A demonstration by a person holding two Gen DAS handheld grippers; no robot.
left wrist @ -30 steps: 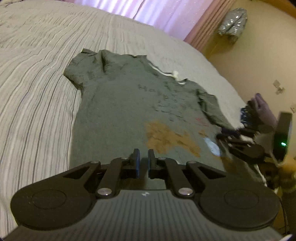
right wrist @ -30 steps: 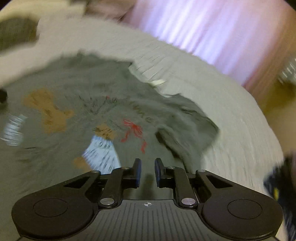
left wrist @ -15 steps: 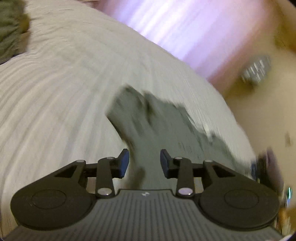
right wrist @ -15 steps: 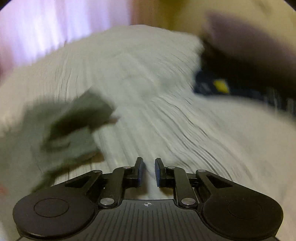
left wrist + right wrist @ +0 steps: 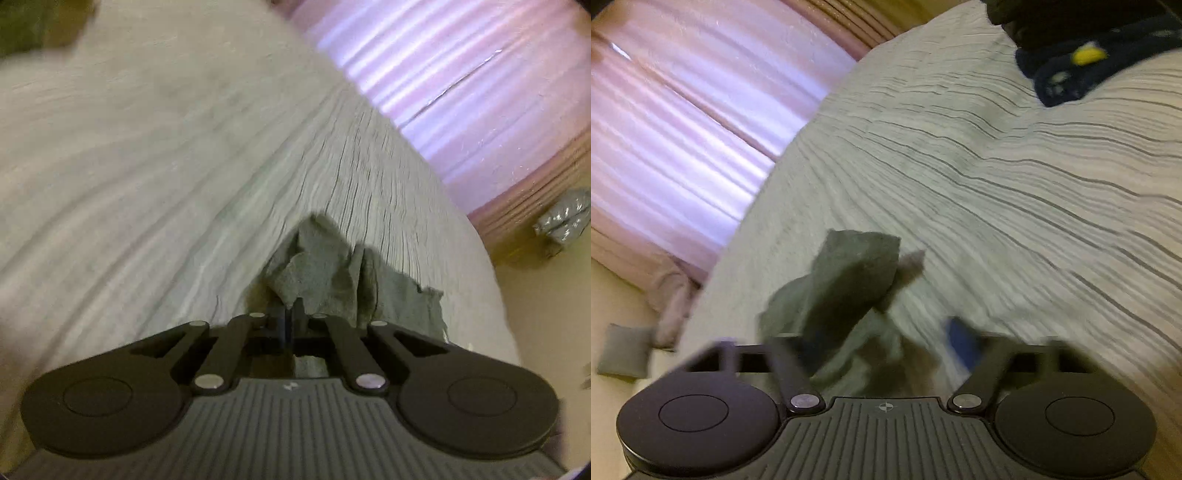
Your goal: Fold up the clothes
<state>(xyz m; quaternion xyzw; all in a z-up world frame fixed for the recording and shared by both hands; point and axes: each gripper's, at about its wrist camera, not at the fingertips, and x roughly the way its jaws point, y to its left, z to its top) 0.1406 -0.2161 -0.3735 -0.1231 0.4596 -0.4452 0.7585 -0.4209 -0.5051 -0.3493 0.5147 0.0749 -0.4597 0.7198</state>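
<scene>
Grey T-shirt sleeve: crumpled, bunched ahead of left gripper, whose jaws are pressed together pinching its edge. Other sleeve: blurred, draped between right gripper fingers, spread wide. Striped bedspread lies bare beyond both; pink curtain borders its far edge.

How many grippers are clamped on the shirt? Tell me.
1. The left gripper is shut on the shirt at a sleeve; the right gripper is open, cloth lying between its jaws.
</scene>
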